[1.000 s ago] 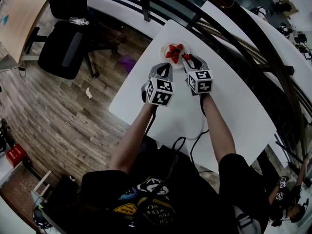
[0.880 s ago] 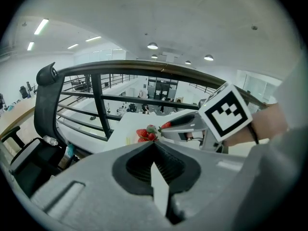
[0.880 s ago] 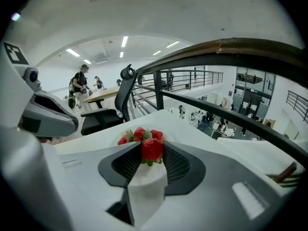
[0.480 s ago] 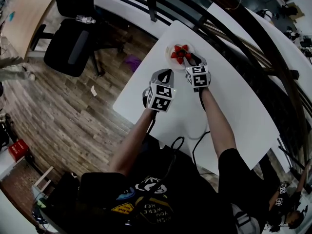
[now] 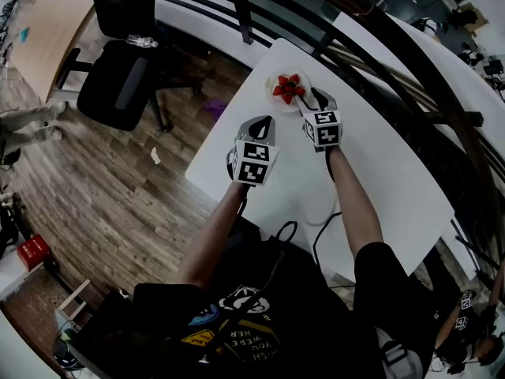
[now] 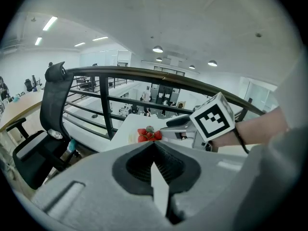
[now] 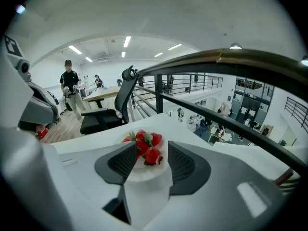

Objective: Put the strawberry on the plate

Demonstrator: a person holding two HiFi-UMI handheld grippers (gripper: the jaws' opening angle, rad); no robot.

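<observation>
The strawberry (image 7: 152,155) lies on the one plate (image 7: 143,174) at the centre of the right gripper view, the front fruit of roughly five berries heaped there. The right gripper (image 7: 152,144) is opening, with its jaws either side of the strawberry and not pressing it. The left gripper (image 6: 154,144), lower centre of its view, is closed on nothing. The strawberry looks light, soft and easily bruised, so it is best held gently by its flanks.

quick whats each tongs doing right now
Left tongs: closed, empty.
Right tongs: opening, not gripping; a strawberry lies between them on the plate.
</observation>
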